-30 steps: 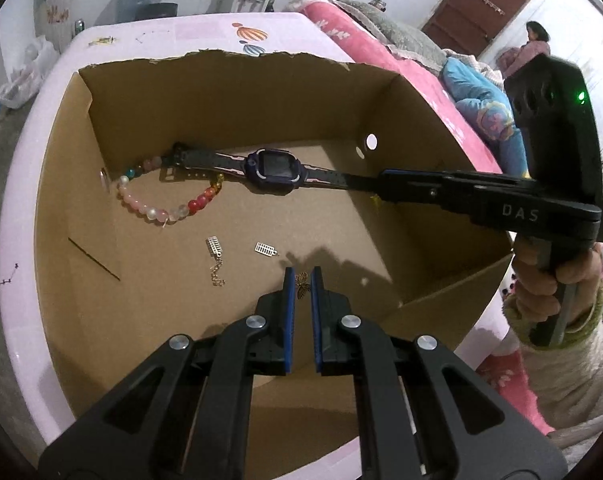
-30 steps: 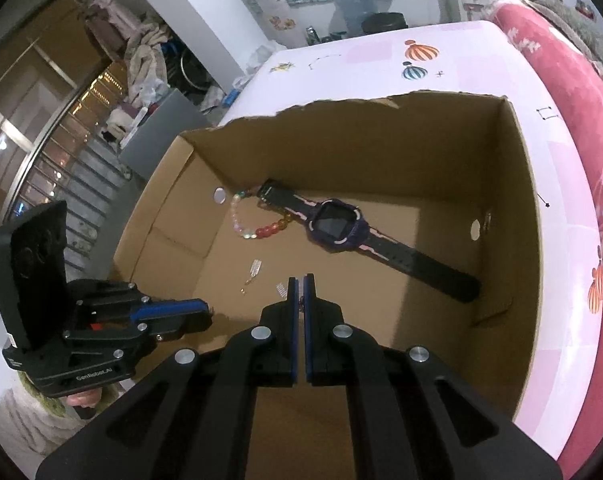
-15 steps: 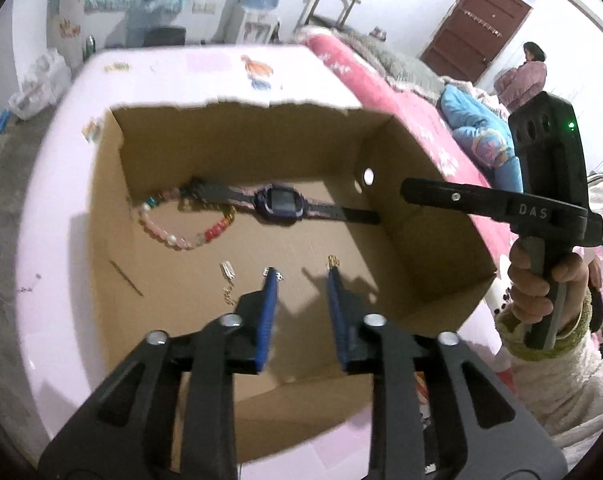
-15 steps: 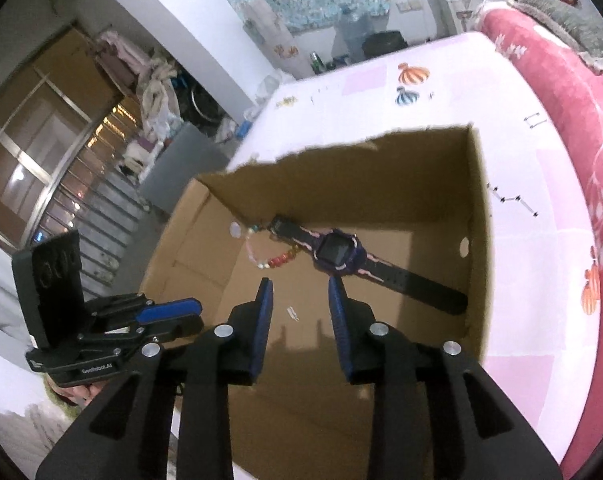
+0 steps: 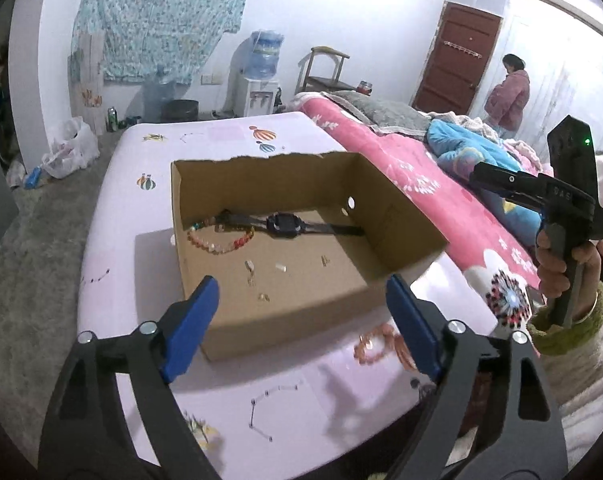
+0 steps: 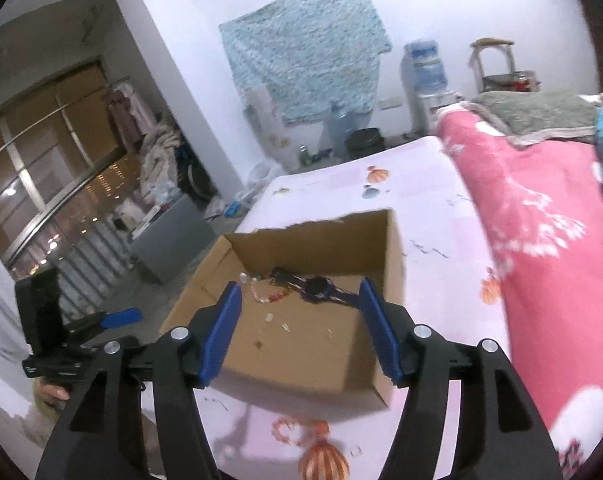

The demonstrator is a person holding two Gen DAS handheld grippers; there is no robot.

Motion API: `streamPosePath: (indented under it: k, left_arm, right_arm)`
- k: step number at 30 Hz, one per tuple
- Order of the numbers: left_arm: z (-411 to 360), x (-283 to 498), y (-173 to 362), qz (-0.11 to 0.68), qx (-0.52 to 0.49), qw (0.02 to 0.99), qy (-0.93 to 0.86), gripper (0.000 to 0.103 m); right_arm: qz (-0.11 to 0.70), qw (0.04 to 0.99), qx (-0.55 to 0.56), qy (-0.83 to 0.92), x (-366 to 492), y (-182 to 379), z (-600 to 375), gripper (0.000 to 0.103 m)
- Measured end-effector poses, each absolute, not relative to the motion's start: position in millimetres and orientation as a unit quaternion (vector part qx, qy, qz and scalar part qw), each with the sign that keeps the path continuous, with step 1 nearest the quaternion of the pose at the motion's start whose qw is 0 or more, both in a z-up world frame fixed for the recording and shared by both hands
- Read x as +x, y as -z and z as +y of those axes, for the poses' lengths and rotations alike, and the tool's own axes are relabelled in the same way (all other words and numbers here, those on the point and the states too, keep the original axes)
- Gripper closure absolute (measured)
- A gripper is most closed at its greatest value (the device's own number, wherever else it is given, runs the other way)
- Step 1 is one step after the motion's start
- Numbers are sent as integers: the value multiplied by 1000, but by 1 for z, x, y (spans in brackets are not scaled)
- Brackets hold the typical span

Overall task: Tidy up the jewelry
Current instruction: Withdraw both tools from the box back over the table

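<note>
Both grippers hang above the table, clear of the box (image 5: pixel 397 216), and both are empty. The left gripper (image 5: pixel 301 312) has its jaws spread wide, nothing between the blue pads (image 5: pixel 189 328). The right gripper (image 6: pixel 299 332) is just as wide apart over the near edge of the box.

Inside the box: the watch (image 5: pixel 285 225) lies flat along the far wall, strap stretched out. The bead bracelet (image 5: pixel 217 242) curls just beside its left end, and a few small earrings (image 5: pixel 250 266) are scattered on the cardboard floor nearer us.

But look outside! A coral bracelet (image 5: pixel 375 346) sits on the pink table (image 5: pixel 113 216) just in front of the box (it shows blurred in the right view too (image 6: pixel 301 430)). That looks like the next target, and jaws this wide suit a loose loop of beads.
</note>
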State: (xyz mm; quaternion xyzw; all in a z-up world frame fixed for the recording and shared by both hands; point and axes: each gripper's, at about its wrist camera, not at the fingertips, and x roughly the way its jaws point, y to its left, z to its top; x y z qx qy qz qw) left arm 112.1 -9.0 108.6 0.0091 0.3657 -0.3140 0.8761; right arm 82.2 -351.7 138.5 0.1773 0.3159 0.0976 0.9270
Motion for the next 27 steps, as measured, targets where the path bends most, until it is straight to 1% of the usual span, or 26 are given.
streamPosePath:
  k: [5,11,15,18,21,22,24,26,27]
  left_arm:
    - [-8,85,-86,379,26,869,316,18]
    - [-21,76,-30,420,57,861,280,18]
    - [-38,75,5,441,84,853,265,18]
    - [-48,76,12,439,86,851,275,18]
    - [-60,78,14,433,76,847,300,27]
    - [-65,78,14,431,77,846,305,31]
    - [-71,80,14,430,78,844,312,38]
    - [-78,83,17,432,79,840,318,45]
    - [-81,86,20,435,80,837,322,49]
  right_arm:
    - [349,914,197,-59,44,-108,-358,43]
    - [412,878,240,-32,26,-54,-359,43]
    - [445,862,242,-32,23,-26,-344,43]
    - [458,857,233,-42,24,-13,-328,48]
    - [467,856,218,-47,27,-5,-313,55]
    - [468,858,207,-42,28,-4,-308,59]
    - [472,861,186,-35,31,-2,-303,61]
    - [475,860,182,-35,32,1,-302,66]
    - [477,859,182,-37,33,4,-301,66]
